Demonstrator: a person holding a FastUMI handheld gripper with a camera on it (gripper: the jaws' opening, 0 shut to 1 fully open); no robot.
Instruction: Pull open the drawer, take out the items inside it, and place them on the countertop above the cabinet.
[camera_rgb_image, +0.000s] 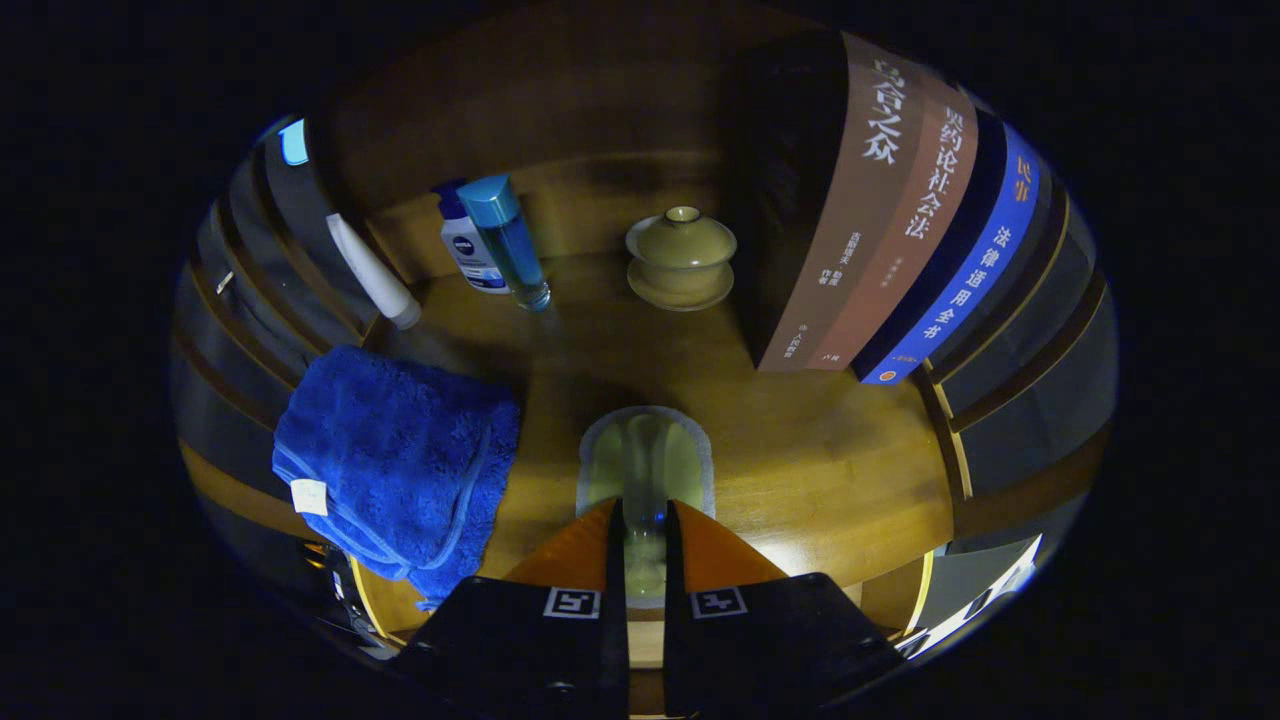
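Tool (645, 520) fingers at lower centre pinch a pale green cup (645, 465) by its rim, hovering low over the wooden surface (800, 470); we judge it is being set down clear of the blue towel (390, 460) at left and the books (880, 220) at upper right.

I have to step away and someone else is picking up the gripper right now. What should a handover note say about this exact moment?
Gripper: fingers nearly closed on a pale green cup, which sits or hangs just over the wooden countertop; contact with the top cannot be told.
On the countertop beyond: lidded cup, blue bottle, white bottle, white tube, books, blue towel beside the fingers.
Done: cup brought up to the top.
Left: release it, then check the drawer for more items.
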